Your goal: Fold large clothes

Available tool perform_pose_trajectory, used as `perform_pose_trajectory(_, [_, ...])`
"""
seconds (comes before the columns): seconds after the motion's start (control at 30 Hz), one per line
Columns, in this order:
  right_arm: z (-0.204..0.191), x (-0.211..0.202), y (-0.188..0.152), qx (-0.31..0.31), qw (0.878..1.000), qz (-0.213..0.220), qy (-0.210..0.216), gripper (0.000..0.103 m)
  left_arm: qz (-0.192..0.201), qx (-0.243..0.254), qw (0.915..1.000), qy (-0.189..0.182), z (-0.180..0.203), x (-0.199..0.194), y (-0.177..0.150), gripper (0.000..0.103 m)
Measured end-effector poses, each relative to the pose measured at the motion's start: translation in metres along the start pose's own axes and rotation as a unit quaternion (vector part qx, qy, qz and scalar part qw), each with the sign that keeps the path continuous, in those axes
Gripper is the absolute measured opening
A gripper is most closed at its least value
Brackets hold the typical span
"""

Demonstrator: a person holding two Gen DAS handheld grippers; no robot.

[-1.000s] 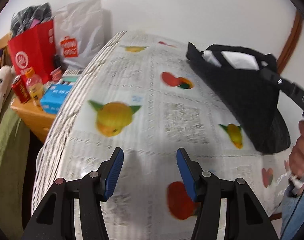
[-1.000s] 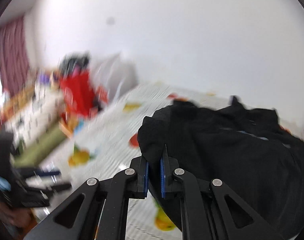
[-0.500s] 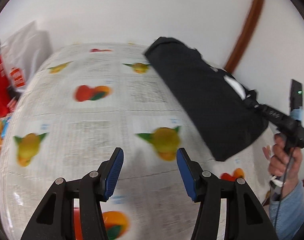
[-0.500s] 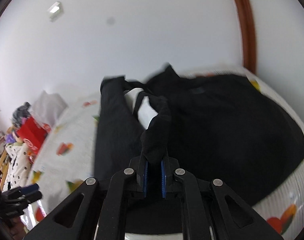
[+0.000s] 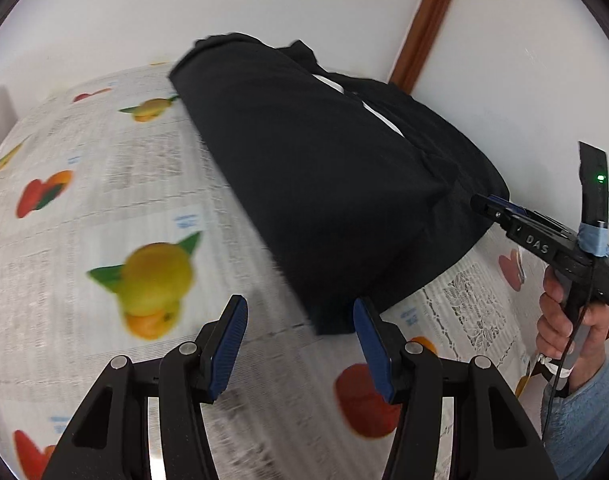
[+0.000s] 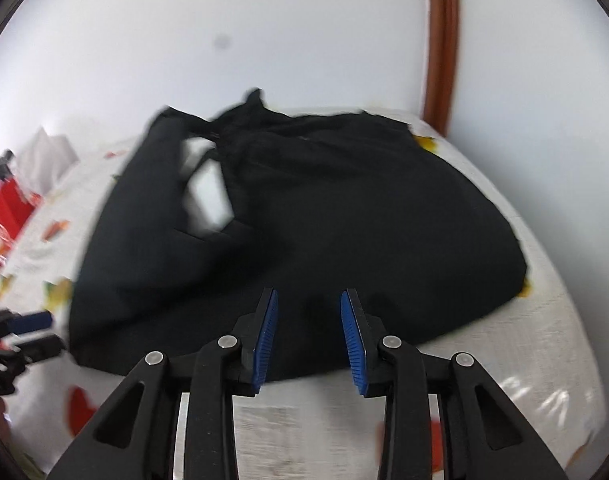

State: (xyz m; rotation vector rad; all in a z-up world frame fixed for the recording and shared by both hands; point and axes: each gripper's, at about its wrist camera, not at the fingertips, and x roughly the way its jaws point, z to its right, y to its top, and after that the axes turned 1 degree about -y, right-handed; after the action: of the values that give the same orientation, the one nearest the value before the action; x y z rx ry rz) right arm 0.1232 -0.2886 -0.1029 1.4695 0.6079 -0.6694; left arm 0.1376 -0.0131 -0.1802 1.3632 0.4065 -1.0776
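One black garment (image 6: 344,216) covers much of the fruit-printed tablecloth (image 5: 104,184), lying in a loose heap near the wall with a strap-like part doubled over white lining, so no neat fold is made yet and, by my reckoning, nearly all of the folding remains. Both claws are parted and hold nothing: the right gripper (image 6: 309,332) hovers at the cloth's near edge, while the left gripper (image 5: 300,350) hangs over the table just beside the garment's nearest corner.
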Motion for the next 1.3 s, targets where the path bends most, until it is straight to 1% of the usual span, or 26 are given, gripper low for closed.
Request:
perform_pose_trajectory(0.03, [0.006,0.007,-0.001,-0.002,1.000,-0.013,-0.013,0.033,-0.003,0.004,1.0000,0.000,0.005,0.005,0.000,0.053])
perform_pose_trajectory(0.1, [0.012,0.016,-0.005,-0.006,0.999,-0.026,-0.020,0.033,-0.006,0.008,0.9999,-0.001,0.012,0.012,0.002,0.053])
perform_pose_trajectory(0.17, [0.014,0.026,-0.007,-0.017,0.999,-0.041,-0.024,0.032,0.001,0.016,0.9998,0.012,0.019,0.015,0.002,0.053])
perform_pose_trajectory(0.3, [0.013,0.029,-0.009,-0.025,0.999,-0.038,-0.027,0.032,0.008,0.025,0.9990,0.036,0.027,0.020,0.002,0.047])
perform_pose_trajectory(0.4, [0.011,0.030,-0.009,-0.025,0.998,-0.038,-0.030,0.032,0.014,0.024,0.9987,0.042,0.027,0.018,0.000,0.040])
perform_pose_trajectory(0.5, [0.009,0.032,-0.006,-0.022,0.999,-0.040,-0.028,0.033,0.015,0.018,0.9990,0.039,0.024,0.019,0.002,0.028])
perform_pose_trajectory(0.57, [0.006,0.033,-0.005,-0.018,0.999,-0.042,-0.027,0.032,0.018,0.014,0.9990,0.039,0.021,0.017,0.002,0.017])
perform_pose_trajectory(0.67, [-0.006,0.033,-0.004,-0.032,0.998,-0.044,-0.035,0.030,0.026,0.001,0.9986,0.046,0.013,0.012,0.003,0.009])
perform_pose_trajectory(0.73, [-0.014,0.032,-0.005,-0.034,0.998,-0.047,-0.022,0.029,0.032,-0.009,0.9980,0.055,0.002,0.009,0.001,0.007])
perform_pose_trajectory(0.83, [-0.030,0.029,-0.006,-0.043,0.998,-0.046,-0.020,0.028,0.036,-0.031,0.9974,0.055,-0.019,0.001,-0.005,0.006])
perform_pose_trajectory(0.9, [-0.043,0.027,-0.007,-0.046,0.998,-0.046,-0.010,0.028,0.039,-0.039,0.9968,0.058,-0.032,-0.005,-0.008,0.006])
perform_pose_trajectory(0.97, [-0.059,0.027,-0.007,-0.052,0.997,-0.048,0.008,0.029,0.043,-0.050,0.9957,0.065,-0.046,-0.013,-0.013,0.005])
perform_pose_trajectory(1.1, [-0.096,0.025,-0.008,-0.077,0.996,-0.042,0.023,0.029,0.050,-0.072,0.9930,0.079,-0.076,-0.032,-0.027,0.005])
perform_pose_trajectory(1.23, [-0.131,0.021,-0.010,-0.091,0.993,-0.042,0.058,0.029,0.051,-0.093,0.9901,0.092,-0.104,-0.049,-0.040,0.005])
perform_pose_trajectory(1.3, [-0.143,0.018,-0.010,-0.108,0.990,-0.052,0.076,0.030,0.049,-0.098,0.9893,0.096,-0.114,-0.056,-0.045,0.005])
